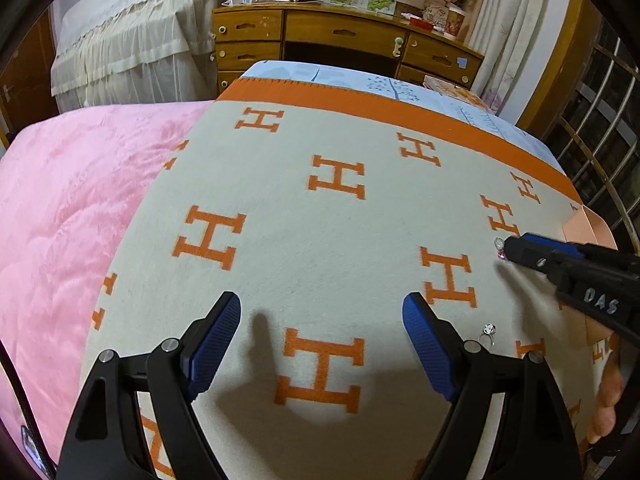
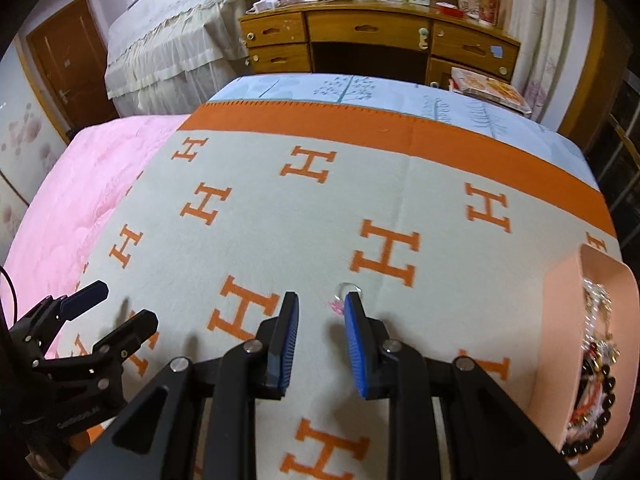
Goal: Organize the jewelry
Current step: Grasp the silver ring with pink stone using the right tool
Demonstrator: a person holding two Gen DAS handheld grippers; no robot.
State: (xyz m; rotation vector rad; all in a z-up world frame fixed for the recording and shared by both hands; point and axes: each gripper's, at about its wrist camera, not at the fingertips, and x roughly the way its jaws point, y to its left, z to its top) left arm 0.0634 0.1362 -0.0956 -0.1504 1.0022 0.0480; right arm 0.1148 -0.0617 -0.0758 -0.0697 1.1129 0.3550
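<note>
Beside the right tongs (image 2: pixel 322 312) — peach box (image 2: pixel 560 320) holding beaded jewelry (image 2: pixel 596 380).

Wide bare stretch of cream wool blanket with orange H letters (image 1: pixel 320 240) ahead of my left gripper (image 1: pixel 322 344); its jaws stand far apart with only cloth between them. Small silver ring with a clear stone (image 1: pixel 487 330) lies just right of its right finger. My right gripper (image 2: pixel 322 306) is down near the blanket, jaws narrowly parted, a pink-stoned silver ring (image 2: pixel 340 300) lying just off its tips. Right side blocked: peach cardboard box full of beads and chains (image 2: pixel 560 320) sits at the blanket's edge. Pink fluffy quilt (image 1: pixel 72 208) bounds the left. Far side open up to the orange border.
</note>
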